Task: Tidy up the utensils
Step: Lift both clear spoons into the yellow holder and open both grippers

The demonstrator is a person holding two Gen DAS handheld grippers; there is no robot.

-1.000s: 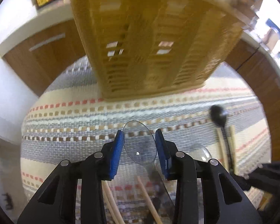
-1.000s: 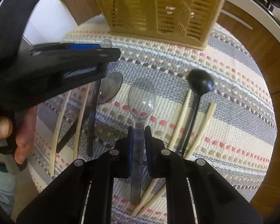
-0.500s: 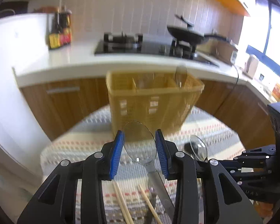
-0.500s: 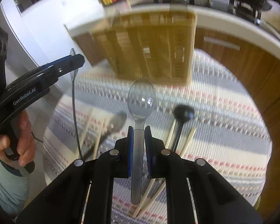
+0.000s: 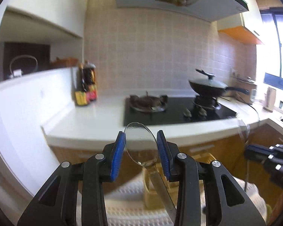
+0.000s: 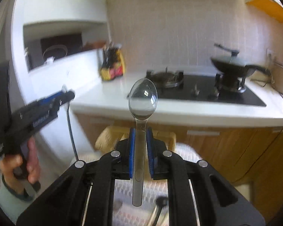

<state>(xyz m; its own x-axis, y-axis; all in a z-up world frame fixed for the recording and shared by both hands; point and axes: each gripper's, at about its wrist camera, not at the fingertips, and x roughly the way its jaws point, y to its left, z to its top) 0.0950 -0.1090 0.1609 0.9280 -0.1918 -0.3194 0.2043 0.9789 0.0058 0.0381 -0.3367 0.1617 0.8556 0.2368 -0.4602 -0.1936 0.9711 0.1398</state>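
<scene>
My left gripper (image 5: 141, 150) is shut on the bowl of a clear plastic spoon (image 5: 139, 141), its handle slanting down under the fingers. My right gripper (image 6: 141, 145) is shut on the handle of a second clear spoon (image 6: 143, 101), bowl upright. Both are lifted above the yellow slotted basket (image 6: 107, 137), which shows low behind the fingers, also in the left wrist view (image 5: 151, 186). In the right wrist view the left gripper (image 6: 66, 96) is at the left, carried by a hand (image 6: 18, 162). The right gripper (image 5: 254, 150) shows at the right edge of the left wrist view.
A striped mat (image 6: 186, 150) lies under the basket, with a black spoon (image 6: 161, 201) and chopsticks (image 6: 87, 203) on it. Behind runs a white counter (image 5: 96, 120) with sauce bottles (image 5: 84, 92), a gas hob (image 5: 171, 109) and a lidded wok (image 5: 207, 86). Wooden cabinets (image 6: 235, 146) stand below.
Both grippers have risen and tipped upward with their spoons still held. The view has swung from the mat and basket up to the counter and hob.
</scene>
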